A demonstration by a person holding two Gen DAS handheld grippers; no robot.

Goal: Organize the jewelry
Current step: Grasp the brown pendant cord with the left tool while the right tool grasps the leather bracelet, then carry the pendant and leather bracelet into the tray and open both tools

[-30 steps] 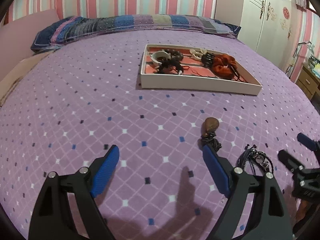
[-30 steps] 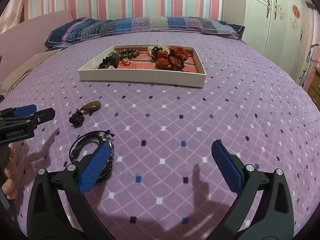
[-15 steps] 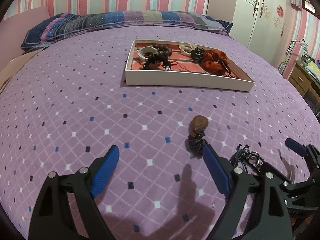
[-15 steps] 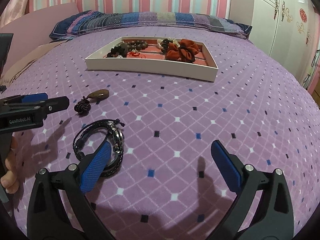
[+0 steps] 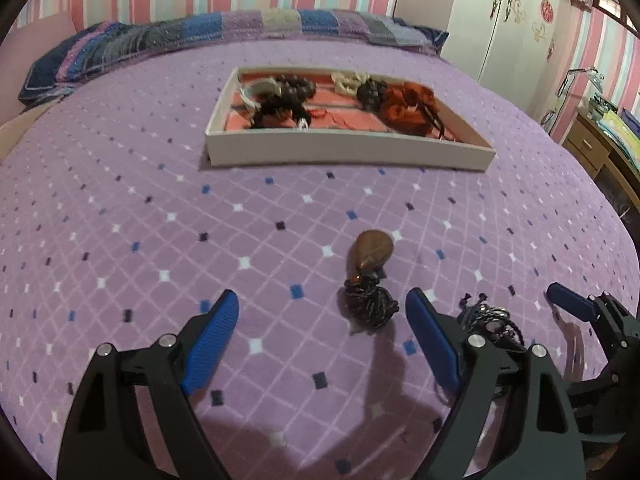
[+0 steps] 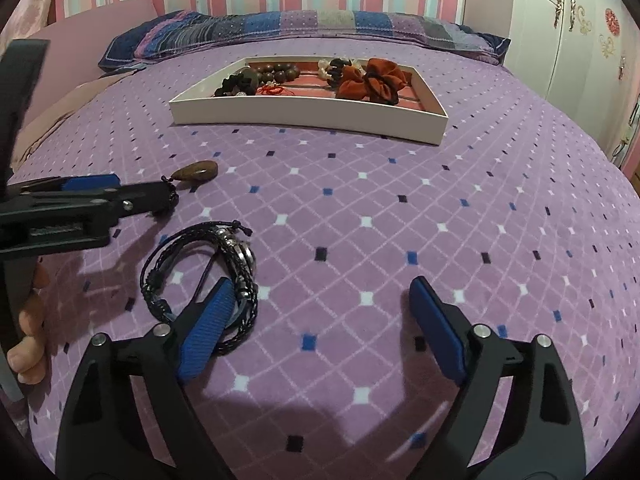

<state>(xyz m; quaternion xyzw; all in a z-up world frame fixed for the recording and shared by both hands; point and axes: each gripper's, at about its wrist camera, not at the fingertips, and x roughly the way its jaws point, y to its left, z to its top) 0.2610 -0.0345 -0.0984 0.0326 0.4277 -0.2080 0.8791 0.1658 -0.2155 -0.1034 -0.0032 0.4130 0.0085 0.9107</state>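
Reaching for loose pieces on the purple bedspread (image 5: 120, 240), pickup step, nothing lifted yet. Left gripper (image 5: 322, 330) gapes wide and empty, the brown pendant (image 5: 370, 254) with its dark knotted cord lying just ahead between the fingers. Right gripper (image 6: 316, 326) is closing with nothing between its fingers; the black braided bracelet (image 6: 200, 272) lies partly under its left finger. Next: straddle each piece, pinch, carry to the white tray (image 6: 304, 114) farther back.
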